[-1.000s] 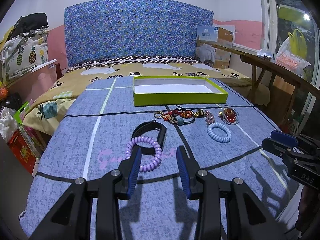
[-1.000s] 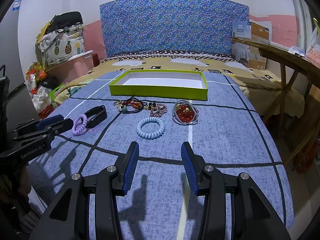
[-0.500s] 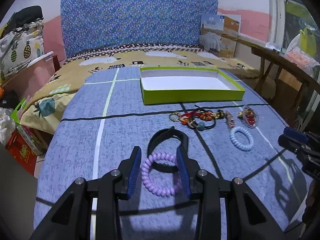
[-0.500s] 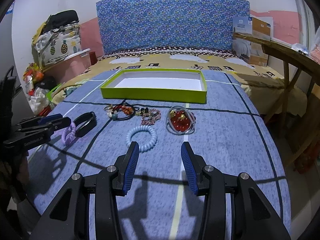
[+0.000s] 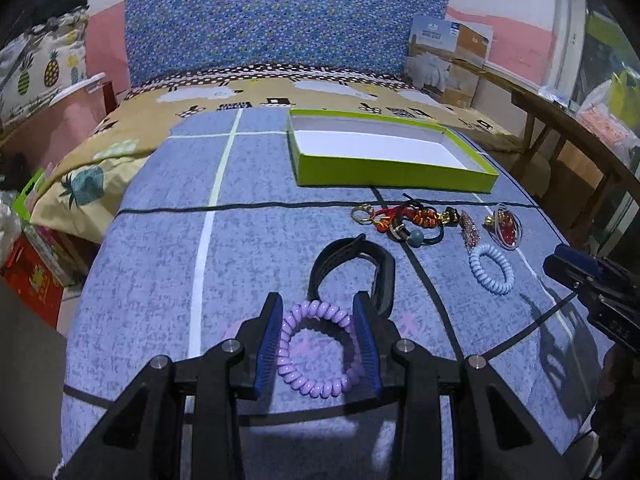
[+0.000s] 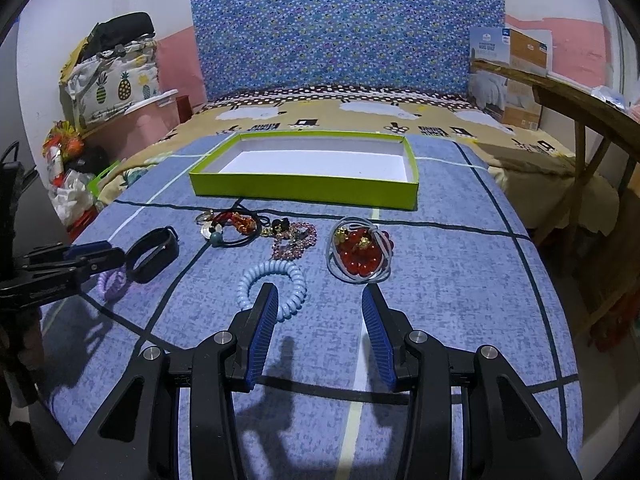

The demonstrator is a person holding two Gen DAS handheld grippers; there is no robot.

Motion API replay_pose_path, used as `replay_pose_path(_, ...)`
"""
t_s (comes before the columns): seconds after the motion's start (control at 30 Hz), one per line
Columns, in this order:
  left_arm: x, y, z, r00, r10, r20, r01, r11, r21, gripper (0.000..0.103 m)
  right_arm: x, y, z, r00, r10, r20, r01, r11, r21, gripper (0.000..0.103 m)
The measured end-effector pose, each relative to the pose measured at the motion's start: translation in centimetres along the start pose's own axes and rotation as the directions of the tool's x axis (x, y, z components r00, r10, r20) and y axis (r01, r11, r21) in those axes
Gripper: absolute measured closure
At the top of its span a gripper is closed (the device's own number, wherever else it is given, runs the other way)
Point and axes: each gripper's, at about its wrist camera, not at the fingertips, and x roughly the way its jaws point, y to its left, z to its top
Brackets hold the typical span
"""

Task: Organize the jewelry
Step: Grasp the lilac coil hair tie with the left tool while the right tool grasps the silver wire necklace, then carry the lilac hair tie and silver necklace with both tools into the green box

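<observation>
My left gripper [image 5: 318, 322] has its blue pads around a purple coil hair tie [image 5: 316, 348] that lies on the blue bedcover; the pads touch its sides. A black band [image 5: 352, 268] lies just beyond it. My right gripper [image 6: 318, 308] is open and empty, its left finger over the edge of a light blue coil hair tie [image 6: 274, 284]. A red bead bracelet with clear cord [image 6: 358, 254], a pink beaded piece [image 6: 294, 240] and a tangle of red and black cords [image 6: 234, 226] lie ahead. An empty green box [image 6: 304, 190] stands beyond them.
A blue patterned headboard [image 6: 340, 32] and a yellow quilt [image 6: 360, 116] lie behind the box. A wooden table [image 6: 580, 104] stands at the right. Bags and boxes [image 6: 80, 168] sit on the floor at the left of the bed.
My left gripper has moved forward over the purple hair tie and narrowed onto it. My right gripper has moved forward to the light blue hair tie and stayed open.
</observation>
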Motion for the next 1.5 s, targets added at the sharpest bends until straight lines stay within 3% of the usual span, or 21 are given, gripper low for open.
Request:
replay_pose_path(0.3,-0.9,1.2,-0.2,1.0,0.009,0.015,-0.009,0.999,-0.049,0.065,1.1,0.3,0.5,1.0,0.014,-0.026,-0.014,1.0,-0.012,0.058)
replay_pose_path(0.53,0.0,2.0,-0.8,0.998,0.032,-0.046,-0.035,0.997,-0.066,0.065,2.0,0.1,0.9,0.997,0.057,-0.061,-0.055,0.998,0.023,0.058)
replay_pose_path(0.77,0.8,1.1,-1.2,0.994,0.073,-0.076,-0.073,0.997,-0.006,0.065,2.3,-1.4,2.4,0.999,-0.012,-0.048,0.013,1.0,0.02,0.058)
replay_pose_path(0.97,0.7,1.0,-1.2,0.993,0.097,-0.07,-0.097,0.995,0.008,0.088,4.2,-3.5,3.5,0.995,-0.02,-0.099,0.025,0.998,0.052,0.058)
replay_pose_path(1.03,0.7,1.0,-1.2,0.993,0.098,-0.069,-0.098,0.995,0.01,0.09,4.7,-3.9,3.7,0.994,-0.014,-0.112,0.02,0.999,0.05,0.066)
replay_pose_path(1.1,0.7,1.0,-1.3,0.993,0.098,-0.067,-0.097,0.995,0.013,0.091,5.3,-4.1,3.8,0.991,-0.009,-0.13,0.015,0.999,0.044,0.08)
replay_pose_path(1.23,0.7,1.0,-1.3,0.994,0.093,-0.064,-0.093,0.996,0.017,0.091,6.3,-4.6,3.7,0.988,0.007,-0.155,0.002,0.998,0.057,0.086)
replay_pose_path(1.3,0.8,1.0,-1.3,0.994,0.093,-0.062,-0.092,0.996,0.021,0.092,6.4,-4.8,3.7,0.987,0.011,-0.159,-0.001,0.998,0.064,0.097)
replay_pose_path(1.5,0.7,1.0,-1.4,0.995,0.087,-0.054,-0.085,0.996,0.023,0.093,5.9,-4.7,3.5,0.99,0.017,-0.141,-0.007,0.998,0.066,0.101)
